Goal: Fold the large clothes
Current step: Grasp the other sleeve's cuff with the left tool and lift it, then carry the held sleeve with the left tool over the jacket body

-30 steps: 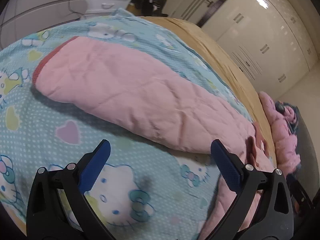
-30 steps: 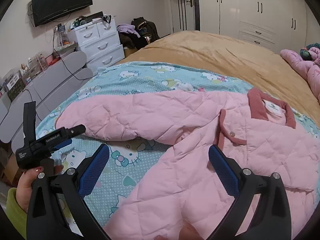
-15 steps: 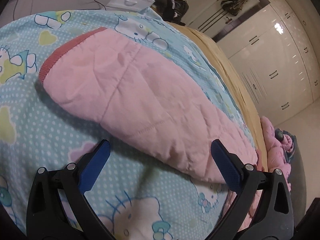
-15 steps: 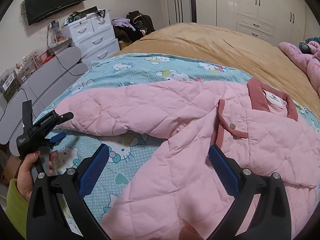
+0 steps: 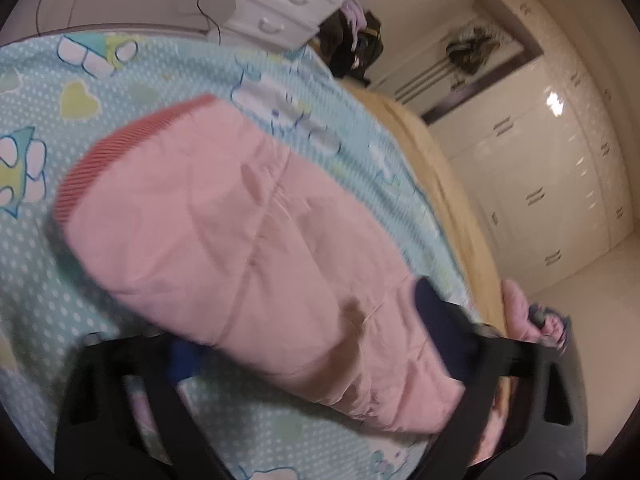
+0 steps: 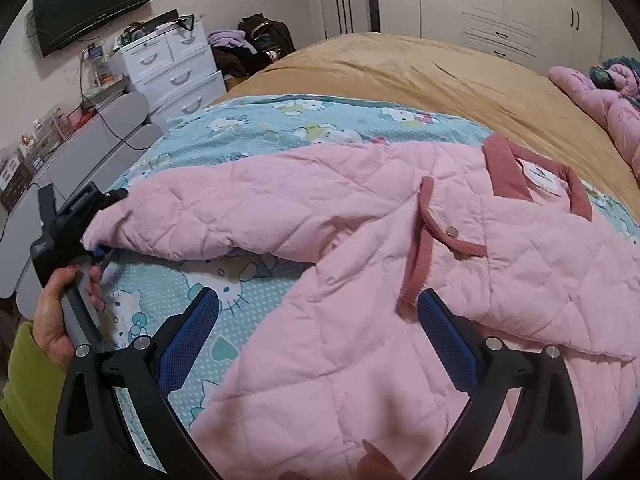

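Note:
A pink quilted jacket (image 6: pixel 400 260) lies spread on a blue cartoon-print blanket (image 6: pixel 248 128), its darker pink collar (image 6: pixel 508 172) to the right. Its long sleeve (image 5: pixel 240 240) stretches left and ends in a ribbed cuff (image 5: pixel 120 152). My left gripper (image 5: pixel 304 320) straddles the sleeve near the cuff. One finger sits under the fabric and one over it, and the jaws are closing. In the right wrist view a hand (image 6: pixel 52 320) holds that gripper (image 6: pixel 94 224) at the sleeve's end. My right gripper (image 6: pixel 316 328) hovers open over the jacket's front panel.
A tan bedcover (image 6: pixel 400 68) spreads beyond the blanket. White drawers (image 6: pixel 172 68), a dark clothes pile (image 6: pixel 248 44) and a wall TV (image 6: pixel 88 0) stand at the back left. Another pink bundle (image 6: pixel 592 96) lies at the far right by the wardrobes (image 6: pixel 500 0).
My left gripper slid forward onto the sleeve end, rolled, and its jaws narrowed around the fabric. The right gripper dipped slightly toward the jacket front and stays open.

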Demonstrator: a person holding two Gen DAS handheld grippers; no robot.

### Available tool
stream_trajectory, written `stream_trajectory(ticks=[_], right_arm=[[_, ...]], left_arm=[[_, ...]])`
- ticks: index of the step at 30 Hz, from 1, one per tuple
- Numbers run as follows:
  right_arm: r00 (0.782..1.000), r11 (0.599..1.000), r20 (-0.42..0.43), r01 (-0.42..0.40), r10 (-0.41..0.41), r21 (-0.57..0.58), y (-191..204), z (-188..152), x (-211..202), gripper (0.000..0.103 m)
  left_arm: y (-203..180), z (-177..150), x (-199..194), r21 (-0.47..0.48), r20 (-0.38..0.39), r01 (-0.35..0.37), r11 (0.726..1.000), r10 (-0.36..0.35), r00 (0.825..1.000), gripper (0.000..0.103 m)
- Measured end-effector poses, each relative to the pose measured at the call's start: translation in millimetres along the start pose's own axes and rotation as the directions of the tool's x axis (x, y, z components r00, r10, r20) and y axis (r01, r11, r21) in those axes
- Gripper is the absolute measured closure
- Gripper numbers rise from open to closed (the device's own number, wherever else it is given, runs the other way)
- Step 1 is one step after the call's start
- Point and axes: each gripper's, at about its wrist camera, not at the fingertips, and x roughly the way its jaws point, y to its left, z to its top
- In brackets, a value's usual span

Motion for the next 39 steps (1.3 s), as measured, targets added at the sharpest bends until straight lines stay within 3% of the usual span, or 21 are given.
stream_trajectory(ticks=[2, 4, 13, 16, 22, 28, 39], right_arm=[[1.0, 1.0, 0.005, -0.007, 0.006, 0.022, -7, -3, -4, 0.004], [1.0, 0.999, 0.01, -0.013, 0.013, 0.037, -12, -5, -8, 0.004], [0.998, 0.991, 0.056, -0.028, 0.021, 0.131, -48, -16, -41, 0.004], [0.997, 0.987, 0.073, -0.035, 0.024, 0.157, -62, -20, -54, 0.004], [0.994, 0.977, 0.108, -0.045, 0.023, 0.209, -86, -32, -78, 0.004], [0.989, 0.963, 0.149, -0.05, 0.01, 0.266, -115, -46, -106, 0.004], [0.98, 0.913, 0.197, -0.056, -0.027, 0.403, -175, -75, -140, 0.004]], left_arm=[[-3, 6, -9, -0.004, 0.038, 0.018, 1.0, -0.017, 0.999, 0.075], [-10, 17, -19, 0.0, 0.066, 0.078, 0.997, -0.078, 0.995, 0.081], [-99, 29, -60, 0.199, 0.121, 0.19, 0.961, -0.216, 0.969, 0.085], [-144, 23, -77, 0.299, 0.128, 0.219, 0.929, -0.266, 0.955, 0.085], [-212, 3, -101, 0.407, 0.114, 0.281, 0.869, -0.354, 0.928, 0.085], [-257, -28, -117, 0.478, 0.079, 0.331, 0.814, -0.415, 0.907, 0.085], [-327, -94, -125, 0.587, -0.021, 0.391, 0.709, -0.47, 0.882, 0.085]])
